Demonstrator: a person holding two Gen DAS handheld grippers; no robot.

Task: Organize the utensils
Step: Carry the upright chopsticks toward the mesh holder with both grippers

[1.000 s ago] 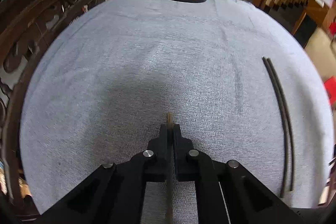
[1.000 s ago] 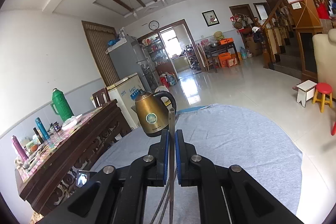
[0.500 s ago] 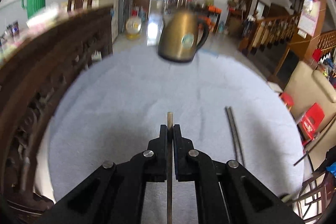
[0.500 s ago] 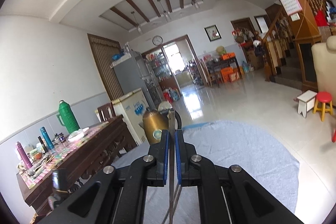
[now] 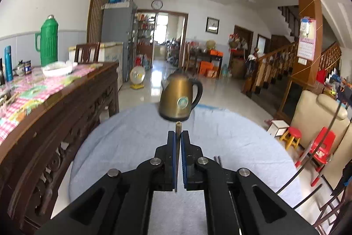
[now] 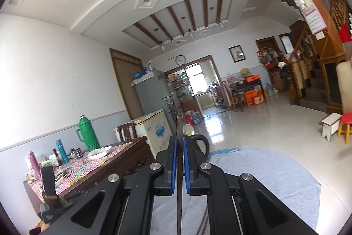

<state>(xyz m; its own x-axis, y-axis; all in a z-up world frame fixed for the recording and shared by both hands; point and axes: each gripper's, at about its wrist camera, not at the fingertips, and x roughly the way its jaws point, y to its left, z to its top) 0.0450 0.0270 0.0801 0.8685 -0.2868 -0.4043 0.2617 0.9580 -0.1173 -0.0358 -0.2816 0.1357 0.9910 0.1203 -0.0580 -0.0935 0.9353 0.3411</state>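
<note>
My left gripper is shut on a thin brown utensil handle that sticks out past the fingertips, held above the grey cloth-covered table. My right gripper is shut on a thin metal utensil whose tip points up past the fingertips. The ends of two dark chopsticks lie on the cloth just right of the left gripper. Another long dark utensil shows in the air at the far right of the left wrist view.
A bronze electric kettle stands at the table's far edge, mostly hidden behind the right gripper in the right wrist view. A carved wooden sideboard with a green thermos runs along the left. Chairs and stools stand right.
Both grippers have lifted and tilted upward, away from the cloth. The left view went from looking down at the table to looking across the room. Both stay shut on their utensils.
</note>
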